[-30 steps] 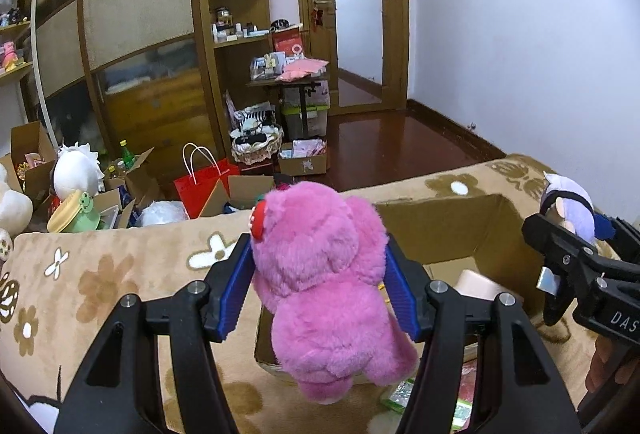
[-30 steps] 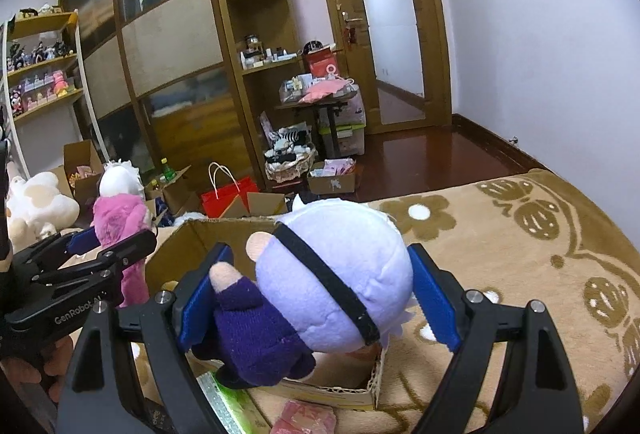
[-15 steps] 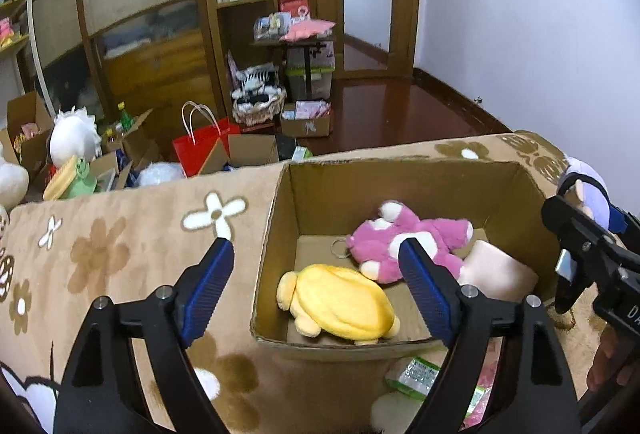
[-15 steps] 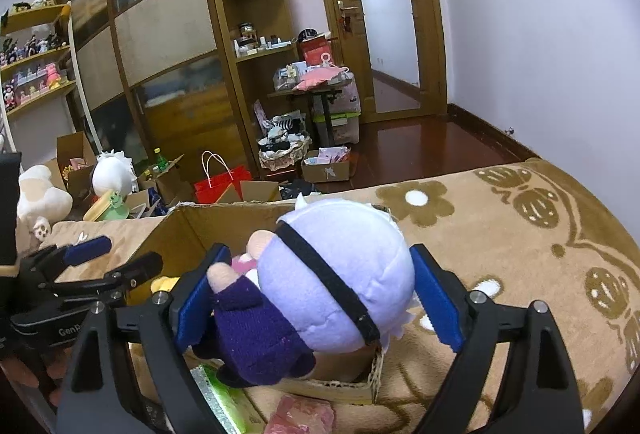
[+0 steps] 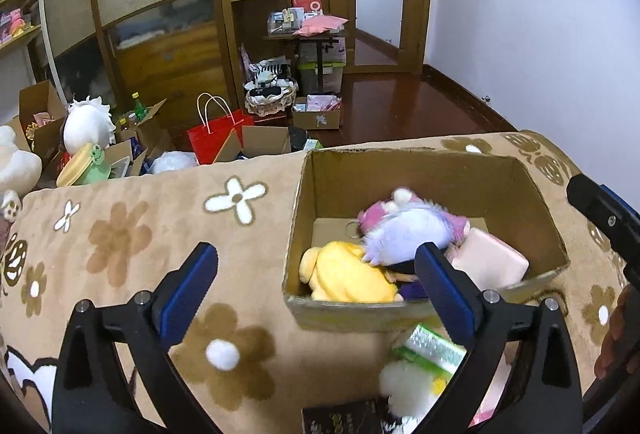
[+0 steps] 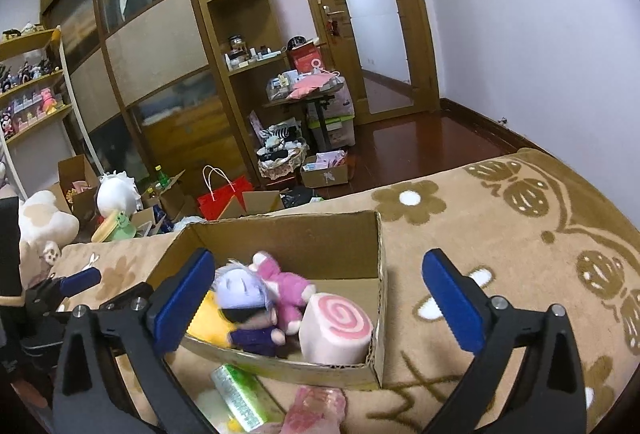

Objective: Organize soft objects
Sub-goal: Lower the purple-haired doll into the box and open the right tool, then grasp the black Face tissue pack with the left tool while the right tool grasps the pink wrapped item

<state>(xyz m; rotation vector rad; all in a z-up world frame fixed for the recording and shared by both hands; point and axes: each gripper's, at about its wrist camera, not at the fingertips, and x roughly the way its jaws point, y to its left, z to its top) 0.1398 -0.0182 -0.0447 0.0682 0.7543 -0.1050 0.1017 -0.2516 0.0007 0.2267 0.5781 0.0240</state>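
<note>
- Both tongs stand wide apart and hold nothing: the left tongs (image 5: 316,288) hover with their blue, ribbed pads over the near left wall of the cardboard box (image 5: 420,157), the right tongs (image 6: 316,298) over its near right corner.
- Between and just beyond the tongs sits that open box of plain brown corrugated board, rectangular, resting on a plush tan blanket (image 6: 500,218) patterned with brown and white flowers.
- Inside, a fuzzy lavender-haired doll (image 6: 240,288) in dark purple clothes lies on top, touching a smooth yellow plush (image 5: 348,278) toward the left tongs and a shaggy pink plush (image 6: 288,290) behind it.
- Toward the right tongs, a pale pink cylinder cushion (image 6: 336,326) with a swirl on its end leans in the box corner.
- Nearer than the box, under the tongs, lie a glossy green-and-silver packet (image 6: 240,394), a crinkled pink wrapper (image 6: 316,414) and a white fluffy ball (image 5: 404,382).
</note>
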